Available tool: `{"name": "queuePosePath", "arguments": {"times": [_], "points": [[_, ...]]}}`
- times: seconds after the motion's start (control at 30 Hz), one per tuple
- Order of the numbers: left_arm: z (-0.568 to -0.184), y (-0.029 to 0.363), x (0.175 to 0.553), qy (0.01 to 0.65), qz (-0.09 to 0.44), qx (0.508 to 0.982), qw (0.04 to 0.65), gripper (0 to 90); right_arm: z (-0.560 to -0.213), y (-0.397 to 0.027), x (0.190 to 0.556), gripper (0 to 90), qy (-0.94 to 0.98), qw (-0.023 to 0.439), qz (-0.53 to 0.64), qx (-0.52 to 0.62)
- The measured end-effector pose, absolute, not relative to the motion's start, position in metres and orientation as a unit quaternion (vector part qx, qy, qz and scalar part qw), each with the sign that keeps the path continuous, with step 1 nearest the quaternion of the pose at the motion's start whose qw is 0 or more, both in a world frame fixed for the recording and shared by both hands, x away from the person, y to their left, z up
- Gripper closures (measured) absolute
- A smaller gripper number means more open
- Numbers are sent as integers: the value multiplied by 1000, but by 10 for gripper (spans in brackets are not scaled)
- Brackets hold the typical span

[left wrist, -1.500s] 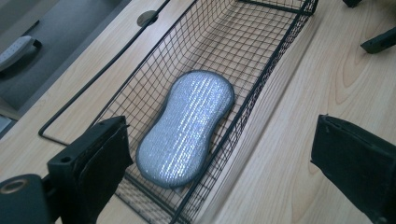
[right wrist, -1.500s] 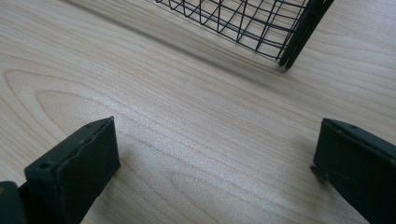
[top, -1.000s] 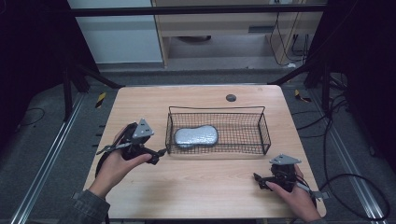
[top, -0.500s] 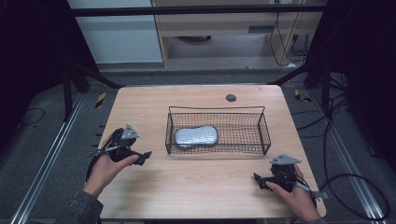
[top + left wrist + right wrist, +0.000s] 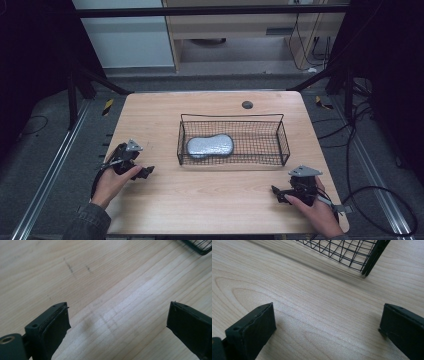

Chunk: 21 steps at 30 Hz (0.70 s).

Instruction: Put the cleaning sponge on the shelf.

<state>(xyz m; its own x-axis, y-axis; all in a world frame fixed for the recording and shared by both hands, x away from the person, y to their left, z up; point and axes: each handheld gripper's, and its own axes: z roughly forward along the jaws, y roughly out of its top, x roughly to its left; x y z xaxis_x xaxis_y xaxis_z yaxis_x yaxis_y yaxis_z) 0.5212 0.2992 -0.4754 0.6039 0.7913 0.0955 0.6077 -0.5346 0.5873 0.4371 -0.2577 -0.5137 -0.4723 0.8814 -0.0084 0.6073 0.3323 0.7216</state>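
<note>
The left gripper (image 5: pixel 145 172) rests low over the wooden table (image 5: pixel 210 210), near the table's left edge, and its jaws stand wide apart with nothing between them; in the left gripper view only bare wood lies between the two black pads, and a corner of the wire basket (image 5: pixel 197 246) shows at the upper right. The right gripper (image 5: pixel 276 191) sits close to the near right corner of the table, held by the person's right hand (image 5: pixel 312 210), and its jaws are also spread open and hold nothing. In the right gripper view the wood between the jaws is free, and the basket's near corner (image 5: pixel 367 262) stands a little ahead. The wire basket (image 5: pixel 280 150) is placed in the middle of the table, a bit toward the right side, with its long sides parallel to the near edge. Inside it, in the left part, lies a grey, peanut-shaped object (image 5: pixel 210 146), flat on the mesh floor and close to the left wall. The right part of the basket has free floor. Between the basket's front rim and the near table edge there is a wide band of free wood, and both grippers are in this band, well apart from each other. A small dark round spot (image 5: pixel 247 104) lies near the far edge, behind the basket.
</note>
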Motion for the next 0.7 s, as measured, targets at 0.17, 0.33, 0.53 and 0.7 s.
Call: {"name": "queuePosePath", "arguments": {"times": [0.17,0.33,0.53,0.7], "points": [[-483,305,524,419,173,853,260,33,-514,-258,437,3,790,204,335,471],[-489,306,531,432,172,844,268,32,-514,-258,437,4,790,205,335,471],[-493,302,537,435,174,838,279,34,-514,-258,437,4,790,205,335,471],[-497,299,544,441,187,829,288,36,-514,-258,437,4,790,205,335,471]]}}
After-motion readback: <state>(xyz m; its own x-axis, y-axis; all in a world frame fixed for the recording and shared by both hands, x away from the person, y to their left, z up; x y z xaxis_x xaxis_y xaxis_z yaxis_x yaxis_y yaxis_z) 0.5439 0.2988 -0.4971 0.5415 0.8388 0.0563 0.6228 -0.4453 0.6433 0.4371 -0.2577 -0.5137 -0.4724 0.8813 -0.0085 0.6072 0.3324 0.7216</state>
